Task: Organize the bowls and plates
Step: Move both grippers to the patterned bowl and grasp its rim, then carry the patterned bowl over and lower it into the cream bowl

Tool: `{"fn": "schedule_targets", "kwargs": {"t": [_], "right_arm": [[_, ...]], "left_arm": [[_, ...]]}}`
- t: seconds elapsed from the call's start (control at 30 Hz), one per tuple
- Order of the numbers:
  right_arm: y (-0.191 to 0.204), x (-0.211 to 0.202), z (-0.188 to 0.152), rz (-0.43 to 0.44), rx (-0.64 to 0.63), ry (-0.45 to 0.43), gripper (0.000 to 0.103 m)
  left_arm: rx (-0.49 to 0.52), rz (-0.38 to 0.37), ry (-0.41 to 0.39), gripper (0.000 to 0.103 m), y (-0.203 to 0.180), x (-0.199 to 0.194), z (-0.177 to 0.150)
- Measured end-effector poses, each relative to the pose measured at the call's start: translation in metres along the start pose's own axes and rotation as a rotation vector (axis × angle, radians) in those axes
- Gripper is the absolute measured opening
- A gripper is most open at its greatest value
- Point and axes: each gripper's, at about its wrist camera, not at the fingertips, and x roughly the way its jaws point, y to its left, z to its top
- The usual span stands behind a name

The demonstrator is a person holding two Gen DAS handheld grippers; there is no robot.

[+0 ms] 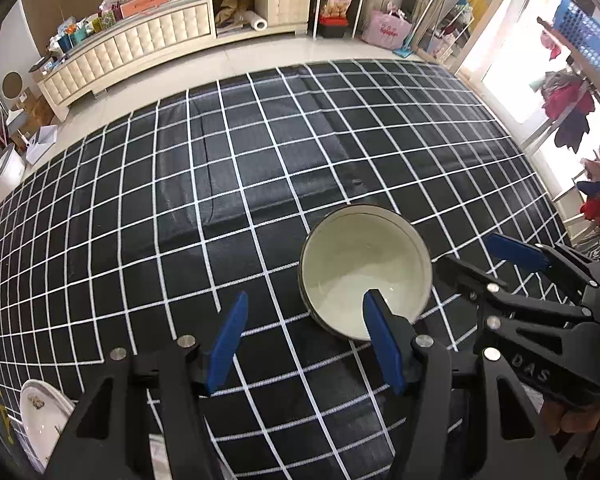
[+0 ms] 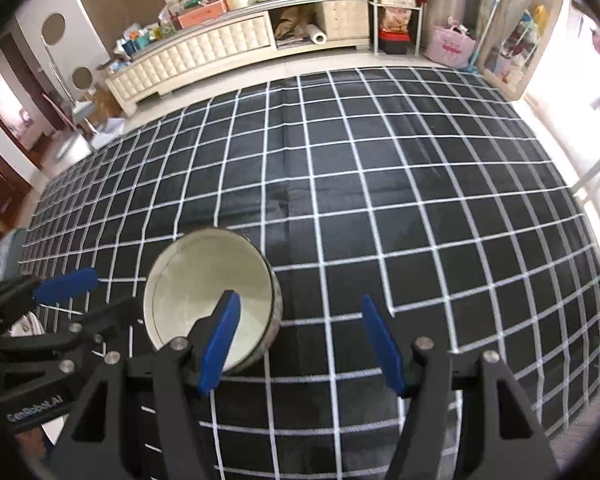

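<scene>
A cream bowl (image 1: 366,268) with a dark outside stands upright on the black grid tablecloth (image 1: 220,200). It also shows in the right wrist view (image 2: 208,296). My left gripper (image 1: 304,340) is open and empty, its right blue pad over the bowl's near rim. My right gripper (image 2: 300,344) is open and empty, its left pad over the bowl's near right side. A white plate (image 1: 40,420) with a small pattern stands on edge at the lower left in the left wrist view.
The cloth-covered table stretches far ahead. Beyond its far edge is tiled floor and a long cream cabinet (image 1: 140,44) with clutter on top. A bright window with hanging clothes (image 1: 568,108) is at the right.
</scene>
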Motion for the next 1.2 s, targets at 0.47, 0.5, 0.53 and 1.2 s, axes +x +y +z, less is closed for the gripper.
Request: {"fn": "schedule_targets", "kwargs": {"t": [0.47, 0.5, 0.53, 1.2], "right_arm": [[0.001, 0.041, -0.002, 0.051, -0.043, 0.108, 0.043], [0.001, 0.041, -0.002, 0.062, -0.046, 0.105, 0.042], [0.002, 0.04, -0.003, 0.07, -0.058, 0.102, 0.037], [0.025, 0.0, -0.018, 0.07, -0.026, 0.057, 0.012]], "left_arm": [[-0.016, -0.002, 0.08, 0.039, 0.008, 0.051, 0.004], [-0.023, -0.001, 0.089, 0.034, 0.01, 0.055, 0.003], [-0.032, -0.003, 0.1, 0.032, 0.012, 0.058, 0.002], [-0.025, -0.03, 0.105, 0.009, -0.016, 0.047, -0.023]]}}
